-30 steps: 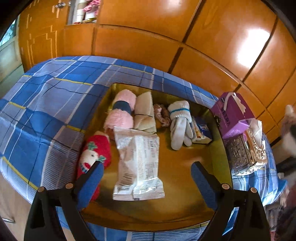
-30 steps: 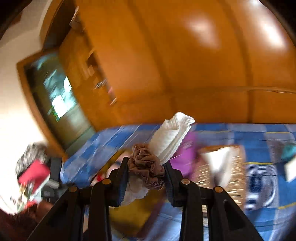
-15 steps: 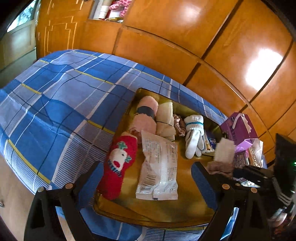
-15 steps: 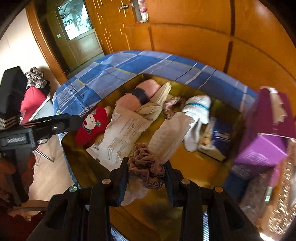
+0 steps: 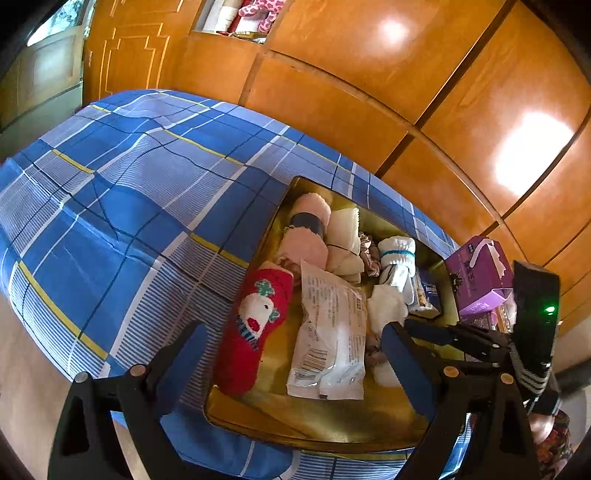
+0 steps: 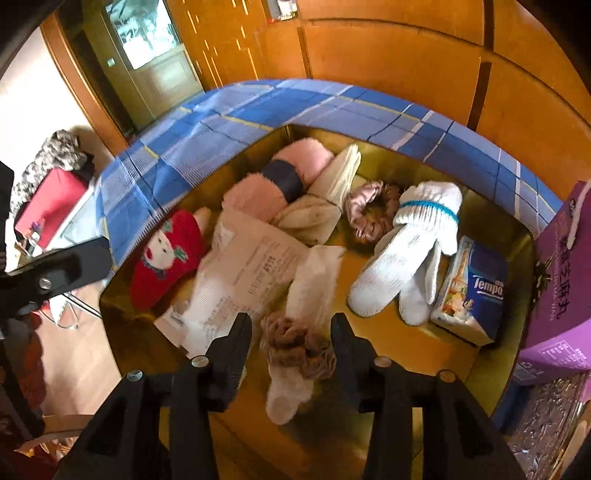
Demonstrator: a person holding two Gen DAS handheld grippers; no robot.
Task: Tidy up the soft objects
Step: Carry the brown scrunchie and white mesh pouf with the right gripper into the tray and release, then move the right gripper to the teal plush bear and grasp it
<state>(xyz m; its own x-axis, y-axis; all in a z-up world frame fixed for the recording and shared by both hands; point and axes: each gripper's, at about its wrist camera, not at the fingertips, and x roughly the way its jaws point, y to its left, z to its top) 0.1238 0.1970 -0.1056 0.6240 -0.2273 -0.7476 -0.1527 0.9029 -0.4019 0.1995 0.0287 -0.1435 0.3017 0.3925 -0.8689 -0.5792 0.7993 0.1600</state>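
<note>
Tissue pack (image 6: 474, 291): "Tempo" is read, tray's (image 6: 491, 354) right.
Right gripper (image 6: 291, 332): jaws opening around bundled white cloth (image 6: 314, 280).
Left gripper (image 5: 291, 365): spread, empty.

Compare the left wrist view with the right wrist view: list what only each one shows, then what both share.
Left wrist only: the pink plush toy on a cupboard shelf, and the open left gripper.

Right wrist only: the Tempo tissue pack label, the red bag on the floor, and the opening right gripper around the brown-tied white roll.

Both: the gold tray, red sock and white gloves.
</note>
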